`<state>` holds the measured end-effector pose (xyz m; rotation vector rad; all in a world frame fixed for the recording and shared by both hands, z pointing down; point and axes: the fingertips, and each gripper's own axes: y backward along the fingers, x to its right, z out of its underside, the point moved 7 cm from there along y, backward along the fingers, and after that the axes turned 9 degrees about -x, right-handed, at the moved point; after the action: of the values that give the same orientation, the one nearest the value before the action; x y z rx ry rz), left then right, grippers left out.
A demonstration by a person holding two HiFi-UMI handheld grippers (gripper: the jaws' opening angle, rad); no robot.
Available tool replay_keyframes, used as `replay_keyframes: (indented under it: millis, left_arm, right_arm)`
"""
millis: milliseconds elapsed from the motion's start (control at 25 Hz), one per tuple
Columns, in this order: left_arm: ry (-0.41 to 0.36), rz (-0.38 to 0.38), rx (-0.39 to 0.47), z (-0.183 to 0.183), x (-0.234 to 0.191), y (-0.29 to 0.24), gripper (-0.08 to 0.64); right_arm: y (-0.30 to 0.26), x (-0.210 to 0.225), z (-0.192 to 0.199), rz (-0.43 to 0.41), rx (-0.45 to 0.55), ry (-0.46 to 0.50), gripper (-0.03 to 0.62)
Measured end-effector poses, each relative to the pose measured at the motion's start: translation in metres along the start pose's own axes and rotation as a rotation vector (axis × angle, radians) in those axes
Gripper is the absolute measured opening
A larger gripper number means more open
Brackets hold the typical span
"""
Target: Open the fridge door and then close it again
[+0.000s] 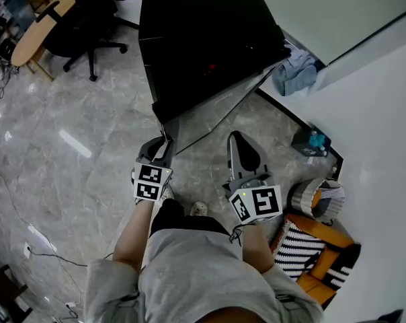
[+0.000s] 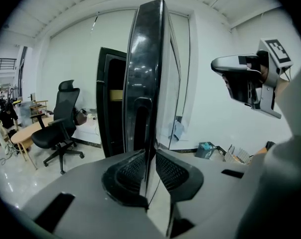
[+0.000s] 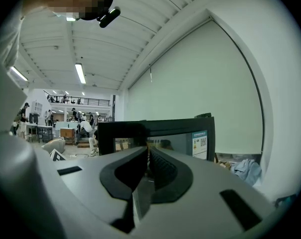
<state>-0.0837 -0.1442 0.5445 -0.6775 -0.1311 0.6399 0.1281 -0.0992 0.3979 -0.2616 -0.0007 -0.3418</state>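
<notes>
While the fridge door [image 2: 146,73] stands open, the left tongs [image 2: 149,156] are opening around its edge; the right tongs [image 3: 146,156], nearly closed, hold nothing. A closing push probably follows.

My head camera looked steeply down over my left gripper [image 1: 157,152] and right gripper [image 1: 244,148] to the fridge [image 1: 203,39] beyond. The left gripper's camera looked along its opening jaws, close on the fridge door [image 2: 146,68] edge between them. The right gripper's camera faced the same fridge, nearly level.
</notes>
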Motion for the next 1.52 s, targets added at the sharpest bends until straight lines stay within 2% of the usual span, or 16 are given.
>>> replay_keyframes:
  millis: [760,920,1520]
  left_arm:
    - [-0.045,0.036,-0.036,-0.039,-0.081,-0.034,0.078]
    - [-0.062,0.029,-0.021,-0.044,-0.096,-0.045,0.08]
    - [-0.075,0.036,-0.023,-0.06,-0.124,-0.066,0.084]
  right_arm:
    - [-0.044,-0.011,-0.008,0.078,-0.009,-0.016,0.026]
    - [-0.05,-0.012,-0.008,0.095,-0.013,-0.018,0.026]
    - [-0.059,-0.008,-0.005,0.152,-0.027,-0.027,0.026]
